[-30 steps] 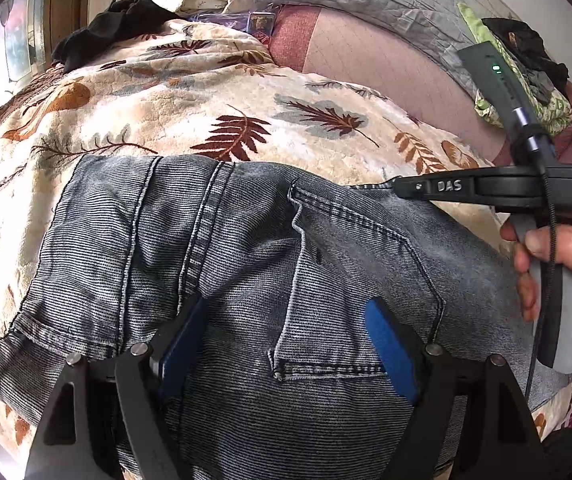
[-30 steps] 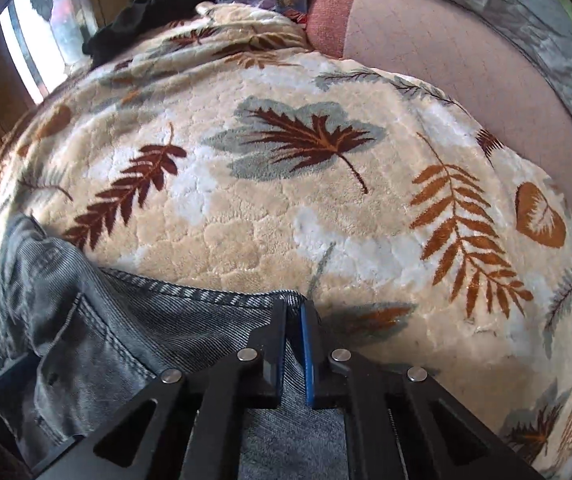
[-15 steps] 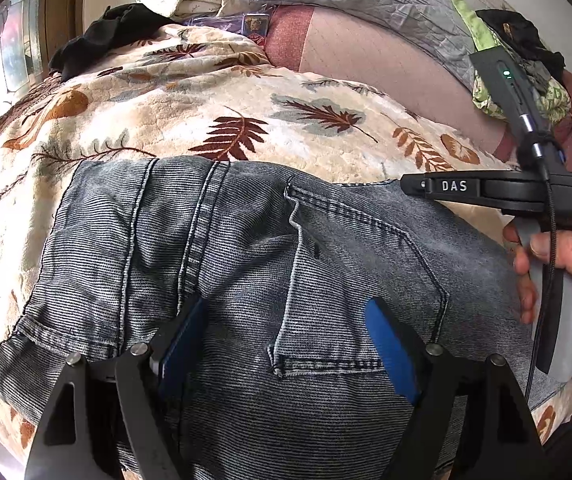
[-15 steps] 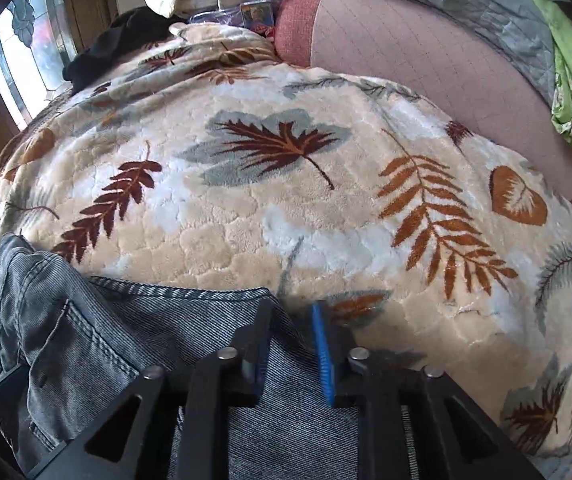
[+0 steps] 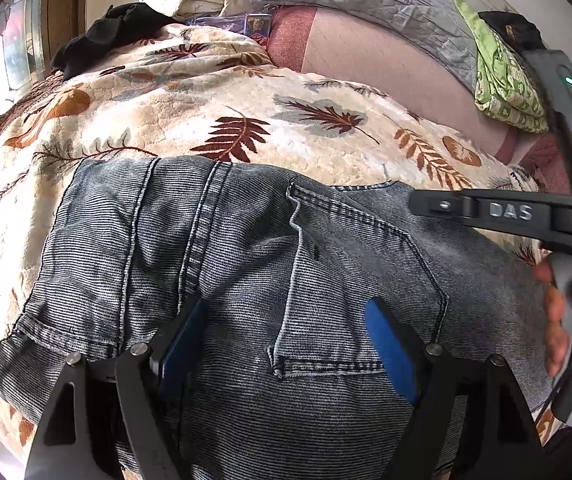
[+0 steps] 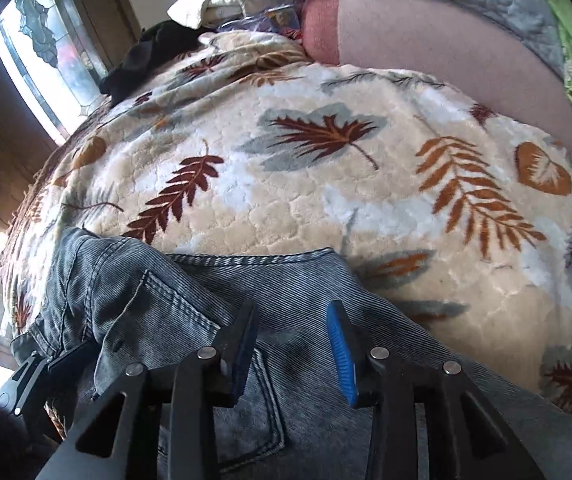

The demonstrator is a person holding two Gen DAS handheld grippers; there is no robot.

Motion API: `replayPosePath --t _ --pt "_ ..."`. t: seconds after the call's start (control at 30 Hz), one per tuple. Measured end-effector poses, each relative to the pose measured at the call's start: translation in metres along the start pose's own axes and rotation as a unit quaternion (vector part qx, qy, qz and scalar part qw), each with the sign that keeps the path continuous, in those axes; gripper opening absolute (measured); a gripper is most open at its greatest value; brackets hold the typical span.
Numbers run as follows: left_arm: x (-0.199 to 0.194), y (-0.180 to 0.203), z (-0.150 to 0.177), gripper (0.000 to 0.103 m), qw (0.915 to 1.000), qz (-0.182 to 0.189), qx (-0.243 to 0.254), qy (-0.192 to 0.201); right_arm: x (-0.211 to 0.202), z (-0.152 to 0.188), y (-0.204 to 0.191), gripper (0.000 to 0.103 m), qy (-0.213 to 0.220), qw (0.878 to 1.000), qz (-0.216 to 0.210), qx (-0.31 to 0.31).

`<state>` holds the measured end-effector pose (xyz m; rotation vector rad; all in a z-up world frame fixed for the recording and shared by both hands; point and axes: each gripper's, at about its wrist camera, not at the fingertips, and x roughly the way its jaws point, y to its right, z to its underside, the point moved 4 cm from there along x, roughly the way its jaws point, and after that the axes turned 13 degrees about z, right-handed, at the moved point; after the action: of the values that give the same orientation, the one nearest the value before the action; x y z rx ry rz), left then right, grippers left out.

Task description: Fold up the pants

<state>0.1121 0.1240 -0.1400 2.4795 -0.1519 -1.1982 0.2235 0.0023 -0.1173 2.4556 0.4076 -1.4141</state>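
The pants (image 5: 270, 280), grey-blue denim with the seat and back pocket (image 5: 358, 288) facing up, lay spread on the leaf-patterned blanket (image 5: 214, 120) covering the bed, their upper part towards the bed's near edge. The left gripper (image 5: 286, 344) hovered low over the seat, its jaws wide with nothing between them, the blue pads standing either side of the pocket. The right gripper (image 6: 292, 344) sat over the denim near the cloth's far straight edge (image 6: 254, 258), jaws parted to a moderate gap and holding nothing; the right hand (image 5: 566, 312) on its handle showed at the side of the left wrist view.

Judging by this, the work stood between folds: cloth laid down and freed, no new grip taken. The next move would likely call for each gripper to pinch an edge or corner of the denim through all layers, then lift and carry both together so that the fold lands square.
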Motion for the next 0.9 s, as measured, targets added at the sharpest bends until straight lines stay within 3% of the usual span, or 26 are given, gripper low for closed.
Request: replayPosePath --t 0.07,0.13,0.17,0.2,0.23,0.3,0.37,0.5,0.67,0.73,0.77,0.83,0.9 --pt "0.000 0.000 0.000 0.081 1.0000 0.001 -0.003 0.000 -0.015 0.014 0.017 0.044 -0.001 1.000 0.008 0.021" --pt "0.000 -0.001 0.000 0.081 1.0000 0.002 -0.007 0.001 -0.015 0.035 0.033 0.056 -0.020 0.999 0.016 0.046" --pt "0.000 -0.001 0.000 0.081 1.0000 0.001 -0.007 0.001 -0.004 0.046 0.040 0.078 -0.039 0.997 0.028 0.052" --pt "0.001 0.000 -0.001 0.081 1.0000 -0.001 -0.008 0.001 0.015 0.059 0.046 0.090 -0.083 0.994 0.036 0.053" --pt "0.001 0.000 -0.001 0.081 1.0000 -0.003 -0.008 0.001 0.026 0.069 0.054 0.090 -0.108 0.992 0.031 0.063" --pt "0.000 0.001 0.000 0.081 1.0000 -0.007 -0.002 0.005 0.004 0.069 0.064 0.089 -0.068 0.993 -0.002 0.099" --pt "-0.001 0.002 0.001 0.081 0.9999 -0.009 0.002 0.010 -0.029 0.072 0.082 0.089 -0.031 0.985 -0.052 0.162" --pt "-0.008 0.006 0.002 0.081 0.9992 -0.019 0.002 0.035 -0.092 0.113 0.123 0.089 0.033 0.970 -0.068 0.231" --pt "-0.014 0.025 0.007 0.081 0.9980 -0.022 0.032 0.050 -0.113 0.198 0.201 0.089 0.044 0.932 -0.085 0.350" --pt "-0.018 0.036 0.009 0.081 0.9974 -0.018 0.045 0.053 -0.086 0.231 0.236 0.089 -0.005 0.917 -0.075 0.393" --pt "-0.020 0.043 0.010 0.081 0.9973 -0.014 0.051 0.052 -0.070 0.247 0.251 0.083 -0.031 0.903 -0.087 0.420" --pt "-0.027 0.055 0.016 0.081 0.9967 -0.010 0.063 0.050 -0.081 0.253 0.265 0.083 0.003 0.883 -0.143 0.446" --pt "-0.035 0.065 0.023 0.082 0.9952 -0.009 0.078 0.058 -0.105 0.249 0.271 0.083 0.056 0.886 -0.156 0.433"
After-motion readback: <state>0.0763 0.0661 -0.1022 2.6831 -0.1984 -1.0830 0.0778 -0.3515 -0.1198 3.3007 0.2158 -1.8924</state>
